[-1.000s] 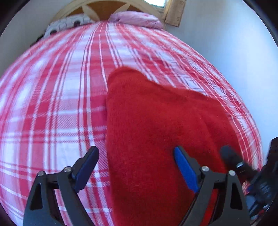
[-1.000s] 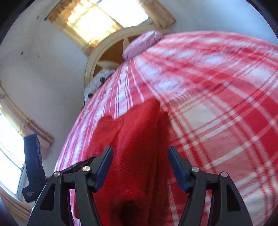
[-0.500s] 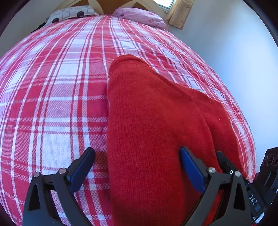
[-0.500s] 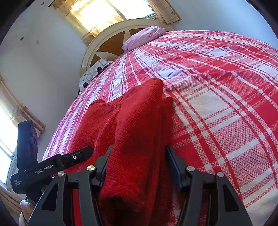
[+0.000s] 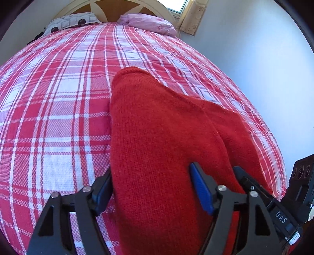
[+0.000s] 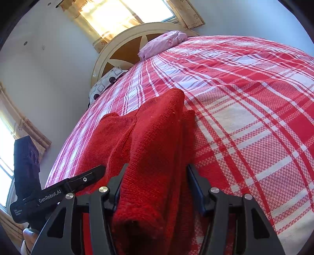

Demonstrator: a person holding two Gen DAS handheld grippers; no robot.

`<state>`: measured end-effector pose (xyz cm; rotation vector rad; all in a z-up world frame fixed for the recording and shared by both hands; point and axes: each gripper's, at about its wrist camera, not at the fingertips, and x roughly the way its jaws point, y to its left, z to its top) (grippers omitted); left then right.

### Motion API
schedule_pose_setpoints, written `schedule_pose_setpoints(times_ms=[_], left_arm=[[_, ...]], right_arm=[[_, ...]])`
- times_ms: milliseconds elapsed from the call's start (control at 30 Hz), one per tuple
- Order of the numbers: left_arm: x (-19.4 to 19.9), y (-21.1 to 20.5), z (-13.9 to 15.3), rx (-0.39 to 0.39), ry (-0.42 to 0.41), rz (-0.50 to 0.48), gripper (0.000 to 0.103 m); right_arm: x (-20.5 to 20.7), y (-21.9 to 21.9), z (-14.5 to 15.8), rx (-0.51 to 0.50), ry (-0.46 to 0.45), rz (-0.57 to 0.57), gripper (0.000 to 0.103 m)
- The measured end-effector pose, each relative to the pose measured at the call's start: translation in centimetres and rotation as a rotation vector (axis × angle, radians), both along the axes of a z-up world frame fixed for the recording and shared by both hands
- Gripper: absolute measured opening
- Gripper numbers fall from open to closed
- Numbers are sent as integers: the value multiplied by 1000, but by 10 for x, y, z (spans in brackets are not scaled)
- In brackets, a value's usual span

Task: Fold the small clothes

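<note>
Both grippers have closed in since a second ago. The left gripper [image 5: 151, 188] then stood wide over the sweater [image 5: 157, 137]; now its fingers [image 5: 200, 186] press a fold of the knit from both sides. The right gripper [image 6: 155, 186] has likewise narrowed and pinches a raised ridge of the sweater [image 6: 155, 137] between its fingers [image 6: 194, 186]. The sweater lies on the plaid bedspread [image 5: 58, 109], running forward from both sets of fingers. Far ahead sit a pink pillow [image 5: 147, 23], a patterned pillow [image 5: 72, 20] and a curved headboard [image 6: 125, 53], with a sunlit window [image 6: 121, 13] above.
</note>
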<state>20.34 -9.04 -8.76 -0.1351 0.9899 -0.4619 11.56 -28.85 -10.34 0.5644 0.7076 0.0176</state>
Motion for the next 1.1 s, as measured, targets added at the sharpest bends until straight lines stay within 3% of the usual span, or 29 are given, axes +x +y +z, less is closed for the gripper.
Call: schedule_pose_setpoints(times_ms=[200, 333, 400, 433, 467, 567, 733, 800, 1100], left_arm=[[0, -2, 0, 10, -5, 2, 73], [8, 7, -9, -49, 56, 42, 83], [9, 8, -8, -55, 60, 37, 82], [7, 6, -7, -48, 49, 31, 79], [5, 5, -6, -53, 36, 19, 69], [-1, 3, -2, -59, 4, 10, 60], [-11, -2, 9, -12, -38, 21, 45], [-15, -3, 12, 6, -60, 22, 42], [-33, -2, 24, 50, -100, 14, 41]], right_arm=[[0, -1, -1, 6, -3, -4, 57], [3, 0, -1, -1, 5, -18, 58], [5, 1, -1, 1, 6, -20, 60], [5, 1, -1, -3, 5, -21, 60], [4, 2, 0, -8, 3, -21, 60], [1, 5, 2, -16, -18, -12, 46], [-2, 24, 14, -156, -24, -13, 40], [-4, 30, 21, -202, -32, -17, 37], [-28, 38, 38, -240, -80, -33, 34]])
